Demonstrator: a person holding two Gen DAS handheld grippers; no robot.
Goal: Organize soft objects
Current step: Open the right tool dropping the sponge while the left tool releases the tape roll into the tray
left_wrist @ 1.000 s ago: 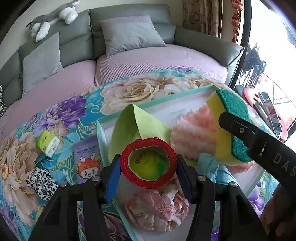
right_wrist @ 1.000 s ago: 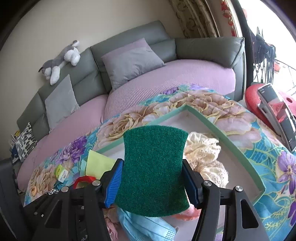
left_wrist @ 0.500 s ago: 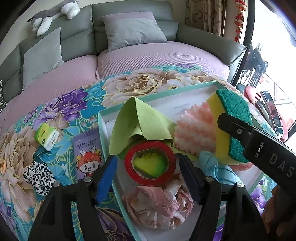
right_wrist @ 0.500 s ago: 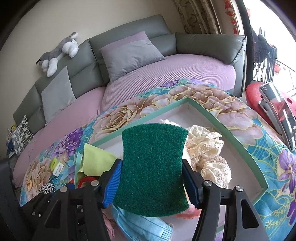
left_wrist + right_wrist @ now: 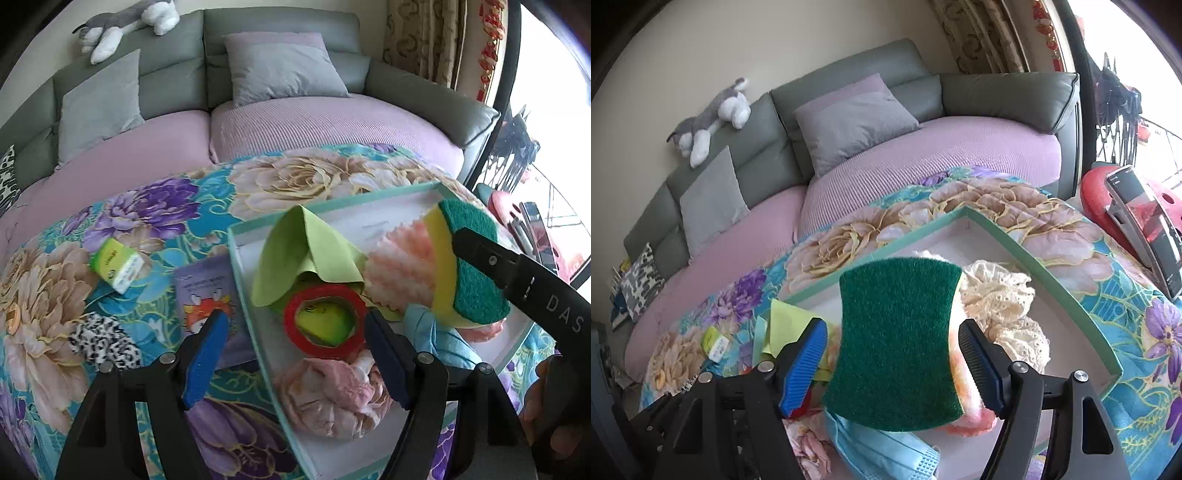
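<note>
We look from each gripper, angled down and close over the tray (image 5: 236, 254) toward the sofa (image 5: 997, 96). Both our views share tray, sponge (image 5: 897, 339) and sofa.

rough green sponge (image 5: 897, 343), ribbed sofa cover (image 5: 314, 122)

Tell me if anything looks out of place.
Three soft things lie outside the box on the flowered cloth: a spotted scrunchie, a green-and-white packet and a purple wipes pack. The sponge stands on edge atop the pile.
</note>
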